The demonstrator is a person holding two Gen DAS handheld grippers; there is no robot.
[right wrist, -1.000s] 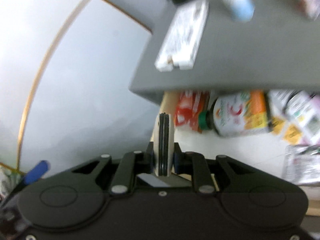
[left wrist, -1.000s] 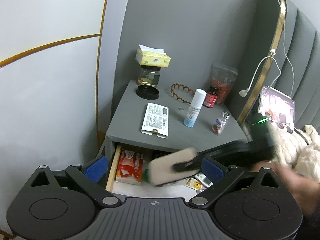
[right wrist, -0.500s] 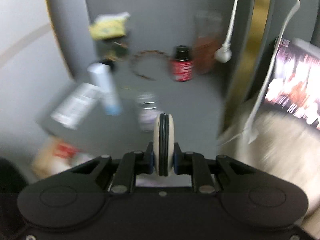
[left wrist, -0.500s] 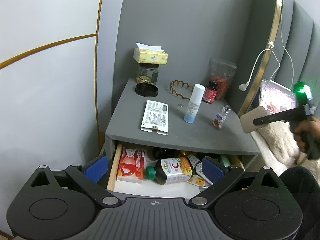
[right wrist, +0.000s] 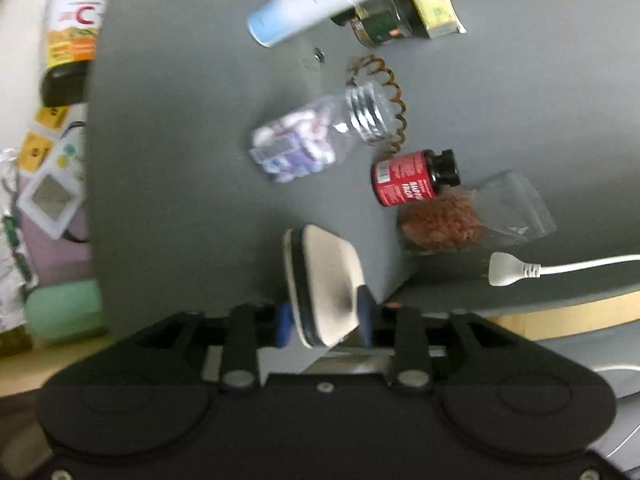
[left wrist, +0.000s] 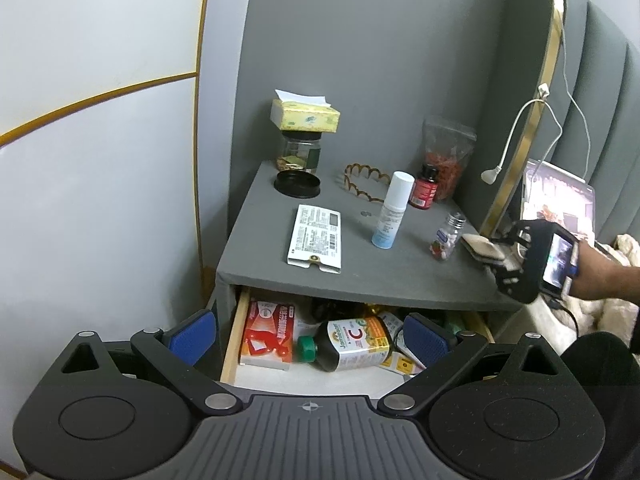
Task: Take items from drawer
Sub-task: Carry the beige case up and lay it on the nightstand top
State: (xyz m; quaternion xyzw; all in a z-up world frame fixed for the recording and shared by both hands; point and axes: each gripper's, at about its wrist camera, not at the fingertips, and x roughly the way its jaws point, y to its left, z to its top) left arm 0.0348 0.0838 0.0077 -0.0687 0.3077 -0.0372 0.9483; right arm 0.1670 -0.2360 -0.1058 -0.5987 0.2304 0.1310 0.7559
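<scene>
The open drawer under the grey nightstand holds a dark vitamin C bottle, a red box and small packets. My left gripper hovers open in front of the drawer with nothing between its fingers. My right gripper reaches in from the right to the nightstand's right edge. A flat cream compact with a black seam lies tilted between its blue pads. The right gripper has its jaws opening, and the pads look loose on the compact.
On the nightstand stand a clear pill bottle, a white spray bottle, a red-labelled bottle, a white printed box, a bag of red bits, a jar under a tissue pack and a black lid. A white cable hangs at the right.
The right gripper left the drawer with the compact, swung up and right, rolled over, and came down at the nightstand's right edge, where its jaws parted. The left gripper stayed put.
</scene>
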